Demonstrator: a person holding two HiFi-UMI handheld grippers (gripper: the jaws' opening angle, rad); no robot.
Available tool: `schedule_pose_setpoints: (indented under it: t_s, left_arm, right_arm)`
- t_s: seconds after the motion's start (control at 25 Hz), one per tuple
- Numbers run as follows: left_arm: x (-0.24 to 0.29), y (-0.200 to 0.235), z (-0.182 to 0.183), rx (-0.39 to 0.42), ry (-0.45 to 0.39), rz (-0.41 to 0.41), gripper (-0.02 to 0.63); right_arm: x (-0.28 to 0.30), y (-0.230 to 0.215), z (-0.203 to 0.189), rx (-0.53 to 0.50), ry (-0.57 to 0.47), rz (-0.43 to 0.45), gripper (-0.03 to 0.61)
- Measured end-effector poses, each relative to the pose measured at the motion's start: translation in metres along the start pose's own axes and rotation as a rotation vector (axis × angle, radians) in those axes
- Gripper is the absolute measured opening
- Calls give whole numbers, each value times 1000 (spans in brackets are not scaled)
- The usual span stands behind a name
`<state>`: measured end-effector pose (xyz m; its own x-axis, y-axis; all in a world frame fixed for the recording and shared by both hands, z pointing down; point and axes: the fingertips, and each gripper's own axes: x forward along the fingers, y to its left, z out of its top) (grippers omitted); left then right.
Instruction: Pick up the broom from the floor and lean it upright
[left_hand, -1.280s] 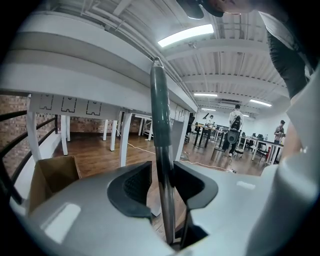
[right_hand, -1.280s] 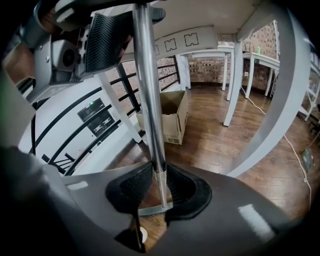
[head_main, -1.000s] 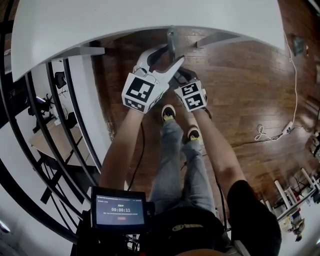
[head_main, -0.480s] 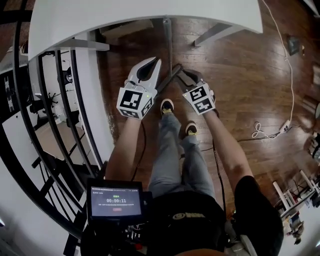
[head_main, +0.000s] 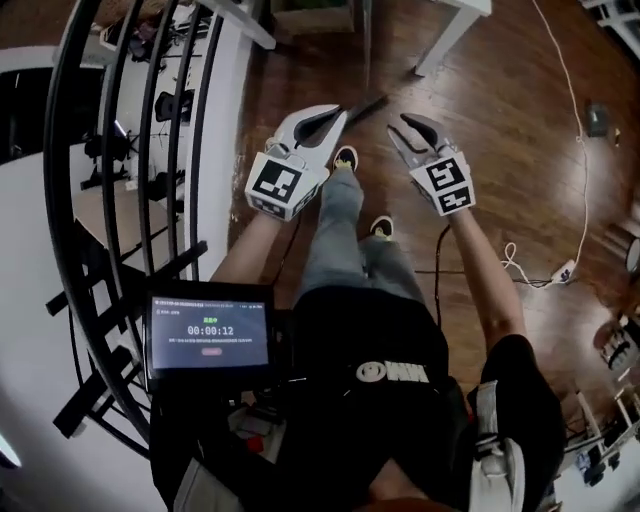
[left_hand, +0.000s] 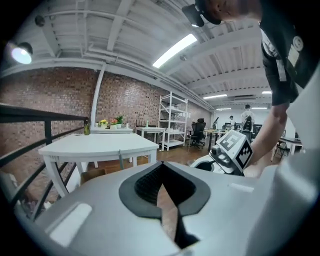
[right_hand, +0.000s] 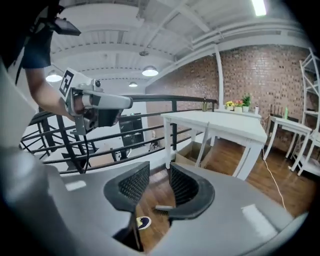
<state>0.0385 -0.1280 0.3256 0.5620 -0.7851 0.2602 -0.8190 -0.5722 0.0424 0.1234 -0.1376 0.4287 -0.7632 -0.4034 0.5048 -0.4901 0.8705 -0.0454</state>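
railing (head_main: 120, 150): far left. Nothing to do with it, just don't swing an elbow into it.

screen (head_main: 210, 330): the only writing I can actually read is here, a timer showing 00:00:12. The smaller lines around it are too tiny to make out.

left claw (head_main: 338, 115): shut tight, pads together, holding nothing. You can see bare floor through the slit in the left gripper view.

shirt logo (head_main: 393, 373): white print on your black top, but I can't make out the letters.

broom (left_hand: 120, 160): looks like it's already up. The thin grey stick stands against the front edge of the white desk (left_hand: 95, 145), apart from both claws.

step: I'd call this the let-go-and-check bit, so you're near the end. Keep both claws well off the stick so you don't nudge it sideways along the desk edge. Watch the bottom end too, since a polished wood floor could let it slide out.

right claw (head_main: 408, 128): open wide and empty, with only floor and your shoe showing between the pads. It's your best bet for a quick re-grab if the stick starts to tip.

cable (head_main: 583, 150): white lead on the floor at the right, well clear of the broom. Mind your feet.
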Motion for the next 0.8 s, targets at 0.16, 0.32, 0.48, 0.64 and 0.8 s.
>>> schedule_pose_setpoints:
  t_s: [0.16, 0.32, 0.48, 0.64, 0.8]
  left_arm:
    - [-12, -48, 29, -17, -48, -3, 18]
    - [-75, -95, 78, -36, -112, 26, 18]
    - [-125, -121, 112, -38, -159, 26, 18]
    - [-125, -125, 109, -35, -166, 25, 18]
    - [-122, -124, 105, -33, -177, 28, 18]
  right_arm:
    - [-42, 9, 8, 15, -21, -15, 96]
    - [-94, 59, 43, 28, -80, -5, 18]
    - [-142, 113, 91, 50, -204, 20, 15]
    - [-164, 119, 119, 147, -353, 28, 15]
    - [-165, 125, 122, 187, -427, 67, 15]
